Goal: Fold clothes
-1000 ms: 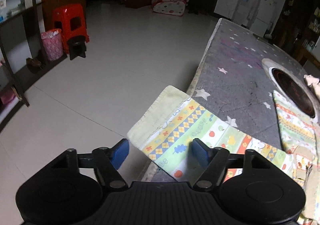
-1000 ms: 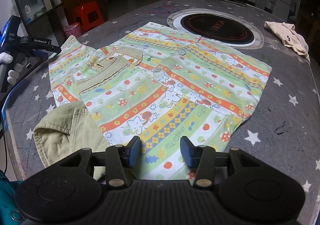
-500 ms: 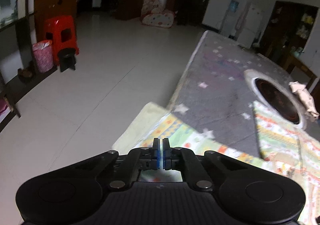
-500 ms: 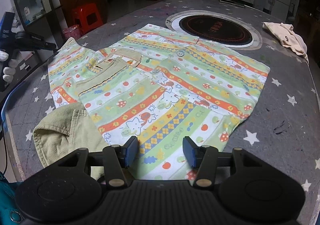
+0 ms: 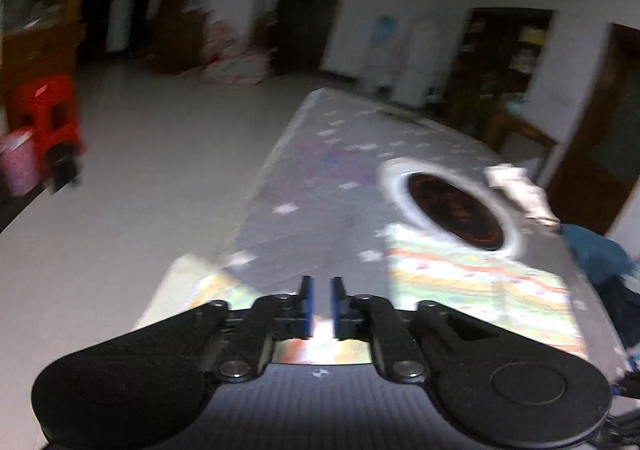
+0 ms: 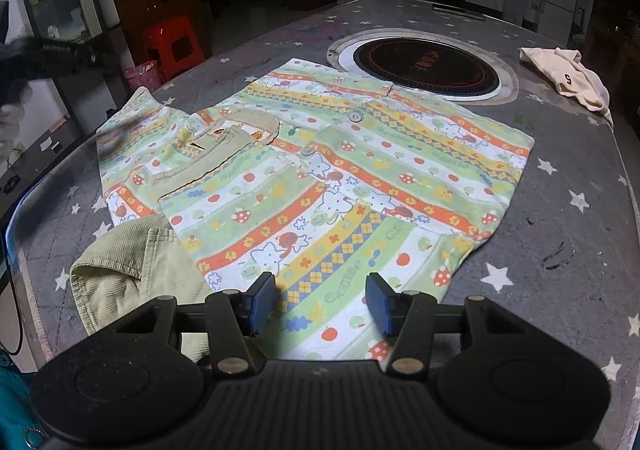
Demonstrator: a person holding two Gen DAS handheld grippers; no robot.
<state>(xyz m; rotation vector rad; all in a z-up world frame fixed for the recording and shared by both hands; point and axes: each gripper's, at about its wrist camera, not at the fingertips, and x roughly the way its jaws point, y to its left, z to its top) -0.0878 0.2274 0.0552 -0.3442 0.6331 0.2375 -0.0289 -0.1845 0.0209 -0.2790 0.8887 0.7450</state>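
The folding looks barely begun, as far as I can judge: the patterned child's shirt (image 6: 328, 186) lies spread flat, front up, on the star-printed worktop (image 6: 568, 218), its body unfolded and its far hem just touching the round inset hob (image 6: 426, 68). One sleeve (image 6: 132, 122) reaches toward the worktop's left edge; a green corduroy piece (image 6: 132, 274) lies partly under the near left side. The left hand-held gripper (image 5: 320, 304) has its blue pads nearly together, a narrow gap showing, with bright patterned fabric right at their base; the blur keeps me from saying whether it pinches the sleeve. The right hand-held gripper (image 6: 322, 300) is spread wide over the near hem, gripping nothing. Sleeves and body all seem left to fold. A cream garment (image 6: 568, 78) beyond bears a "5"; the shirt's printed lettering is too small to read.
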